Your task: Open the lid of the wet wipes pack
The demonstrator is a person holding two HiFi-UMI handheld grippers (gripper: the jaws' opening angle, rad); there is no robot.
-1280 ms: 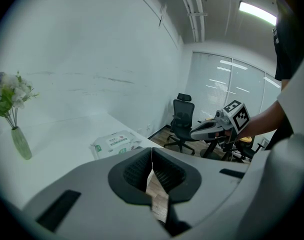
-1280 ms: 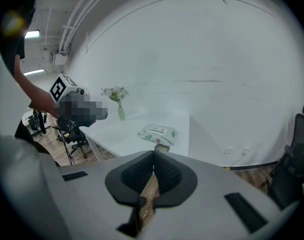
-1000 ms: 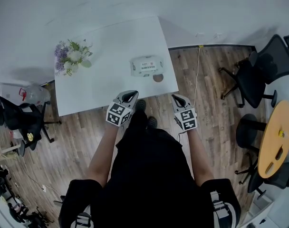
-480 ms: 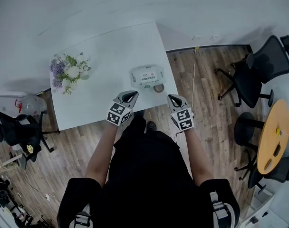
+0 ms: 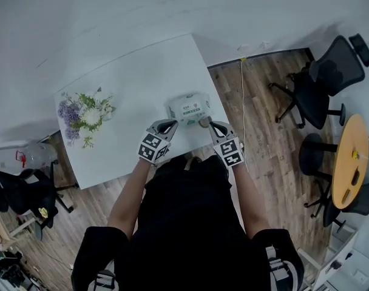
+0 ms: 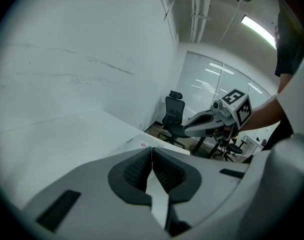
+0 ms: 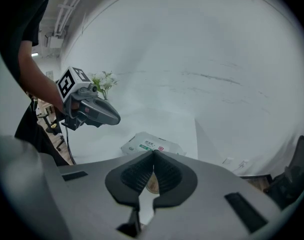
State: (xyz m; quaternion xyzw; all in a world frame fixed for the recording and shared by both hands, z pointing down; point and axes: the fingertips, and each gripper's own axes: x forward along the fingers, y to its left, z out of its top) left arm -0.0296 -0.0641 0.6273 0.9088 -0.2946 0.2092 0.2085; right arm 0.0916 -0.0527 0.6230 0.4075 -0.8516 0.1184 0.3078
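Observation:
The white wet wipes pack [image 5: 189, 109] lies flat near the right front corner of the white table [image 5: 136, 90], its lid down. In the right gripper view the pack [image 7: 151, 145] lies just beyond my right gripper [image 7: 153, 154], whose jaws are shut with nothing between them. My left gripper [image 5: 170, 123] hovers at the pack's near left corner, and my right gripper [image 5: 211, 125] at its near right corner. In the left gripper view my left gripper [image 6: 151, 149] is also shut and empty, and only an edge of the pack [image 6: 144, 144] shows past it.
A small brown disc [image 5: 204, 121] lies on the table beside the pack, close to my right gripper. A bunch of flowers [image 5: 84, 113] stands at the table's left end. Office chairs [image 5: 321, 77] and a round wooden table [image 5: 348, 162] stand to the right on the wooden floor.
Both grippers have moved forward from over the floor to the table's front edge, and now sit close to the pack on either side. Both have stayed shut.

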